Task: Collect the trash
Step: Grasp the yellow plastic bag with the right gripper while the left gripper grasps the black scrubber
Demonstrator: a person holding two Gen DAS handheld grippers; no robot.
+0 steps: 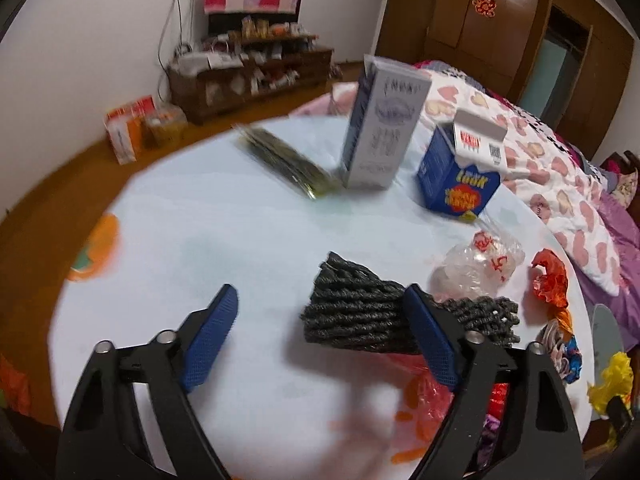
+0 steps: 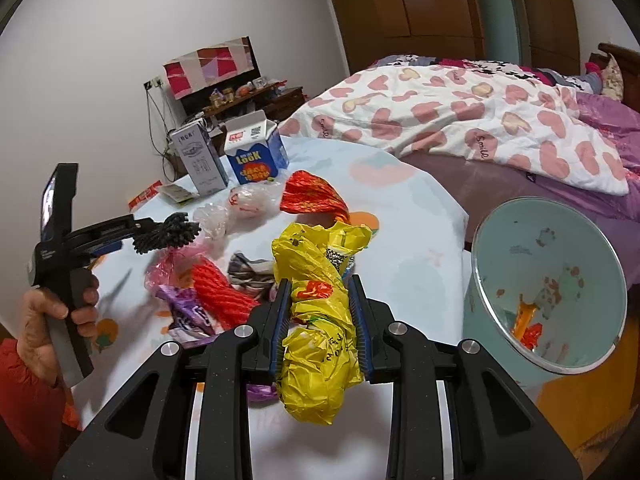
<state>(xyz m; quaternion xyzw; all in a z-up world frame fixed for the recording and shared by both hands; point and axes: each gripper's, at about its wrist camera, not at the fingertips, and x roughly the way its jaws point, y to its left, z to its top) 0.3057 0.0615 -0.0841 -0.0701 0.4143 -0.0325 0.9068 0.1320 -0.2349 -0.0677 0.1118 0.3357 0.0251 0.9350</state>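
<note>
The right gripper (image 2: 322, 330) pinches a crumpled yellow plastic bag (image 2: 320, 320); its 2 blue-padded fingers (image 2: 280, 328) press on the bag from both sides, and the bag bulges above and below them, off the desk. A pale blue round waste bin (image 2: 516, 368) with a shiny rim stands at 3 o'clock from the bag, just past the edge of the desk (image 2: 400, 240), which wears a pale blue cloth printed with oranges. Scraps of orange and red wrapper lie in the bin's bottom.

The left gripper (image 1: 320, 340) is held by a hand (image 2: 52, 320) in a red sleeve at 9 o'clock in the right wrist view. Its fingers (image 1: 212, 344) stand spread. A dark grey ribbed foam net (image 1: 360, 312) lies against the inner face of the right-hand finger; the other finger is apart from it, so no pinch shows.

In the left wrist view, at 12 o'clock from the net, a tall grey and white carton (image 1: 380, 128) stands upright, with a blue milk carton (image 1: 460, 172) with an open white top near it at 1 o'clock. A flat green packet (image 1: 280, 160) lies at 11 o'clock. A clear crumpled plastic bag (image 1: 480, 260) with red print lies just beside the net at 2 o'clock, and a red foil wrapper (image 1: 552, 280) at 3 o'clock.
</note>
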